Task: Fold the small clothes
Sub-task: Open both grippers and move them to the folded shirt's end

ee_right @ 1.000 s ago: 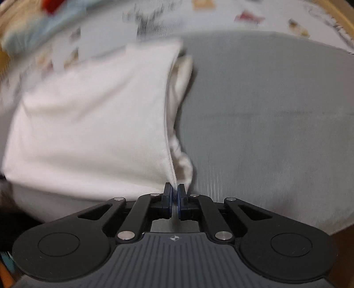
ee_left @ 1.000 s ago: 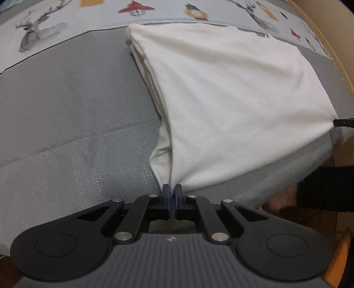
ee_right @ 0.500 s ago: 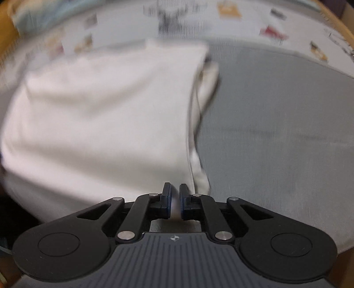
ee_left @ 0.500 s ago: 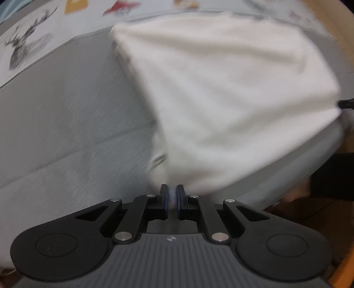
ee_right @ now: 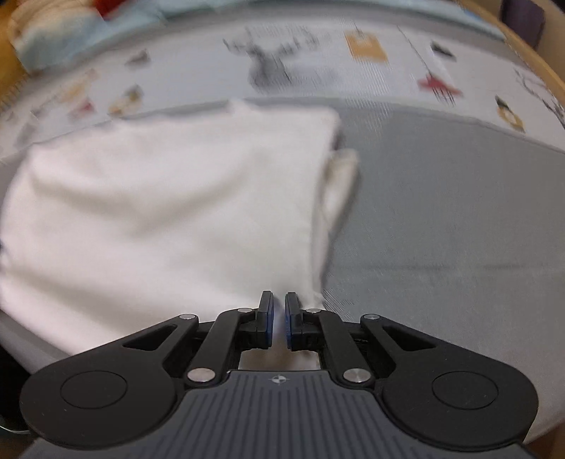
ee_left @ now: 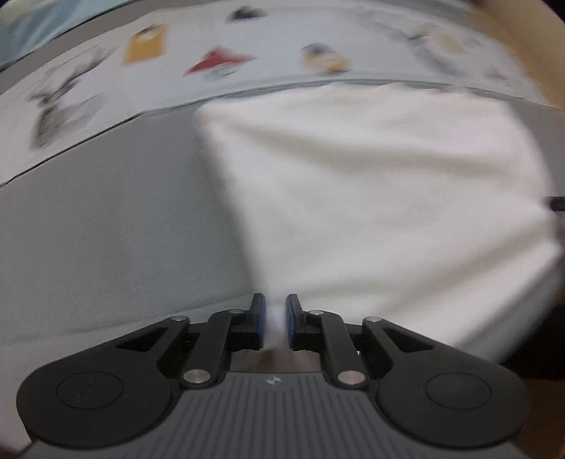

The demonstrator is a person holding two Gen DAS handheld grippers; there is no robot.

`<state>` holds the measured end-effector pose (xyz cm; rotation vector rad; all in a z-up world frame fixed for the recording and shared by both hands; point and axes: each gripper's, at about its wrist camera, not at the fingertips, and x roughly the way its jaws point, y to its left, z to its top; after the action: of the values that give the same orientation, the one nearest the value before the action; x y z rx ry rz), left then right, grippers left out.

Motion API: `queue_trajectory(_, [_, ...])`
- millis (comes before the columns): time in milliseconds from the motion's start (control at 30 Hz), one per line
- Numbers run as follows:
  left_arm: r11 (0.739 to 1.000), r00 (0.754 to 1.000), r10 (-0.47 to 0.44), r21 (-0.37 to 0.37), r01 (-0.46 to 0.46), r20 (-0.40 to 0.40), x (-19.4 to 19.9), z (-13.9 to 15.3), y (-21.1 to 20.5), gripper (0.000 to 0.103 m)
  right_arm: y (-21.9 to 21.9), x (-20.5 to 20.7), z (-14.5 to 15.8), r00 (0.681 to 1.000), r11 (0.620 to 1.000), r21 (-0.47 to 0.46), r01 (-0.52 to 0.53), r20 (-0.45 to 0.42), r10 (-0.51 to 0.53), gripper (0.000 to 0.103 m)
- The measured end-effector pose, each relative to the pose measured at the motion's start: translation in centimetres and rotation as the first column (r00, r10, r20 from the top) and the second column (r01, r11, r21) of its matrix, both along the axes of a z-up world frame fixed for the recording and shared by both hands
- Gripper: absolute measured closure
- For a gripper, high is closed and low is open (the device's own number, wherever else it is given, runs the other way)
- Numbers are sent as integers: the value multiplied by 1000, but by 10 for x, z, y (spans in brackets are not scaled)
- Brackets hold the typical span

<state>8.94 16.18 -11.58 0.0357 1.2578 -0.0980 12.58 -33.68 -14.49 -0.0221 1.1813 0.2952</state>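
Loosening left tool [ee_left: 274, 323], seemingly, versus earlier.

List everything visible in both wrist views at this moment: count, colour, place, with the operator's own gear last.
white garment: one, white, folded, lying on the grey cloth, near corners at the grippers.
grey cloth: one, grey, the work surface under the garment.
printed sheet: one, pale with deer and small coloured pictures, behind the grey cloth.
light blue fabric: one, light blue, far left corner of the right wrist view; blurred.
left gripper: one, black with blue pads, jaws opening, white fabric between them.
right gripper: one, black with blue pads, shut on the garment's right corner.
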Motion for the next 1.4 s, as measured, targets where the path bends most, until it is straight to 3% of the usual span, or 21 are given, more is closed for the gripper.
queue_trajectory(100, [996,991,84,-40,-81,108,7,16,7,79,-1,2,19,997,998,54,41,68,-45,96])
queue_trajectory(200, [992,973,90,-102,-69,211,14,32,1,79,1,7,28,987,992,126,29,151,-48,96])
queue_trajectory(333, [985,980,70,-170,-38,188,35,20,-14,79,10,23,-2,998,999,6,42,55,-42,96])
queue_trajectory(433, [997,994,70,-32,-67,89,52,-8,-18,80,11,29,6,993,995,45,84,85,-88,96])
queue_trajectory(533, [992,983,124,-5,-125,134,58,4,-19,82,17,36,12,987,992,108,72,137,-87,95])
queue_trajectory(633, [990,962,126,-97,-105,241,62,25,-27,82,27,48,-5,993,998,24,54,105,-57,95])
queue_trajectory(700, [979,969,111,-194,-69,219,69,24,-34,82,28,55,-12,993,996,4,83,89,-84,96])
queue_trajectory(767, [976,982,78,-216,-39,175,76,15,-44,82,28,60,-10,988,993,4,120,92,-120,96])
queue_trajectory(933, [988,990,11,-154,11,143,92,-12,-69,80,30,65,-14,986,990,-23,138,98,-135,96])
queue_trajectory(1033, [989,988,61,-141,-41,145,100,-21,-61,84,28,65,-15,986,990,-28,135,102,-132,96])
queue_trajectory(1100, [990,977,102,-118,-81,186,97,-10,-56,87,25,65,-13,984,989,-18,147,102,-145,97])
queue_trajectory(1200, [983,964,58,-186,-9,258,93,7,-61,87,23,64,-11,982,988,-1,156,112,-155,96])
queue_trajectory(1267, [977,973,12,-210,38,232,90,4,-66,86,23,64,-13,983,988,-22,152,105,-149,97])
queue_trajectory(1333, [998,988,-15,-65,26,153,91,-16,-72,85,24,64,-11,983,987,-36,156,105,-151,98])
queue_trajectory(1367, [999,989,-3,-39,9,150,90,-21,-69,86,25,63,-8,981,986,-40,163,110,-157,98])
queue_trajectory(1400, [998,988,23,-62,-13,154,90,-17,-65,86,26,60,-4,979,984,-43,171,122,-165,98])
